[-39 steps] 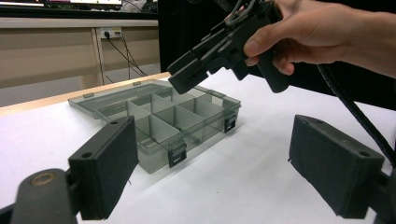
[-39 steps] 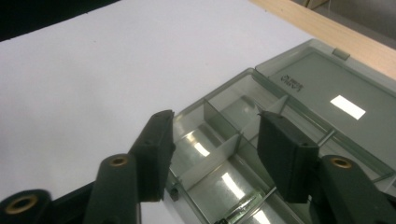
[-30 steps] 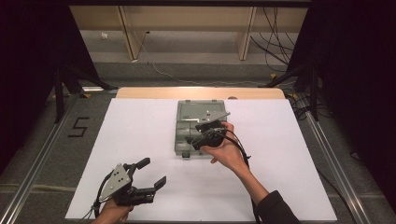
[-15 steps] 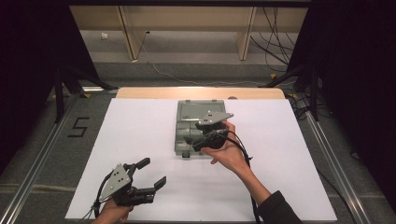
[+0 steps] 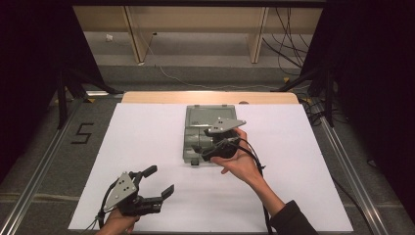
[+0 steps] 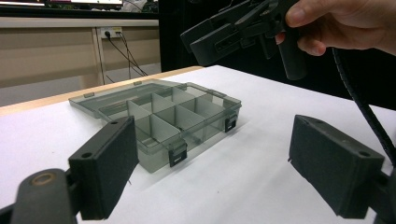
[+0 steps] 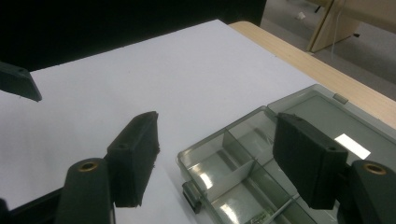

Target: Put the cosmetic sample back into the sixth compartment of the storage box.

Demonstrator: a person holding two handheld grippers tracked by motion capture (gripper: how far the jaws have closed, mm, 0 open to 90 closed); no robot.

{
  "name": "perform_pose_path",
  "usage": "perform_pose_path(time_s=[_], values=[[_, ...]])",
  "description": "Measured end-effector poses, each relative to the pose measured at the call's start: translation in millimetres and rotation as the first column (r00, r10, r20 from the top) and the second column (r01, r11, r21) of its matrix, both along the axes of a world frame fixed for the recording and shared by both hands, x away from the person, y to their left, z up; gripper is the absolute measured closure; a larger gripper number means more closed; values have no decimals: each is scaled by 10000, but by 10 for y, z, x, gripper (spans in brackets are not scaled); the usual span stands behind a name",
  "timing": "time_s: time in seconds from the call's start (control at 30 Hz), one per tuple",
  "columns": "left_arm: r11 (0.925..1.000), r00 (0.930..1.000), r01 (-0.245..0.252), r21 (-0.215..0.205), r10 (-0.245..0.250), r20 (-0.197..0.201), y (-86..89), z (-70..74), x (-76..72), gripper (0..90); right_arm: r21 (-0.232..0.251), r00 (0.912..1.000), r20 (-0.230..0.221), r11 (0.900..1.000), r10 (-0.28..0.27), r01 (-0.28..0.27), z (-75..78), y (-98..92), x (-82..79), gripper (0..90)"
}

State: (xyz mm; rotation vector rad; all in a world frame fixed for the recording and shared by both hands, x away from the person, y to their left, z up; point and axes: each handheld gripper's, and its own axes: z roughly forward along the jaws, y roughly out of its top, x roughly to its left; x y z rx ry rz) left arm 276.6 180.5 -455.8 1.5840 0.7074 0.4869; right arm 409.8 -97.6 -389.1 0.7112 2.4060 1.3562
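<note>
Left hand-held gripper [image 5: 155, 185], at the near left of the white worktop [image 5: 147, 142], rests low with its jaws spread wide and nothing between them; its placement well apart from the work suggests it is parked in reserve, its camera trained on the box from the side. Centre: the grey translucent compartment box [image 5: 198, 132] lies flat toward the far middle of the worktop, lid swung back and resting open behind the tray, so that the dividers and the two dark latches [image 6: 178, 154] on the near wall are exposed; from the left gripper view the compartments appear mostly empty, though small contents cannot be ruled out. Right hand-held gripper [image 5: 200, 147], carried in the person's right hand [image 5: 240, 164], hovers just above the near right part of the box, its jaws having just been opening and now standing wide, with no object between the pads [image 7: 135, 156]. In the right gripper view one pad sits over bare worktop beside the box corner and the other over a compartment, a pose consistent, as a judgement, with either a release completed or an approach to the box's front wall.
</note>
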Motion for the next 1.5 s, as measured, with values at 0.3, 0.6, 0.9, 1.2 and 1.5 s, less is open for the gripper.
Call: perform_pose_path(time_s=[0.3, 0.6, 0.9, 1.2, 1.5], values=[[10000, 9999, 41, -26, -41, -140, -3, -2, -8, 151, 150, 9999, 167, 9999, -2, 0, 33, -34, -49, 308], [10000, 9999, 76, -57, -77, -71, -4, 0, -6, 151, 272, 9997, 219, 9996, 68, -74, 41, -79, -98, 274], [10000, 10000, 49, -30, -49, -18, -2, 1, -3, 151, 469, 9994, 285, 9986, 210, -223, 61, -87, -170, 260], [10000, 10000, -34, -11, 34, 12, 3, 2, -2, 150, 678, 9985, 432, 9970, 334, -363, 94, -90, -257, 258], [10000, 10000, -17, 96, 17, 28, 10, 4, -1, 151, 671, 9979, 548, 9971, 333, -369, 79, -127, -306, 247]])
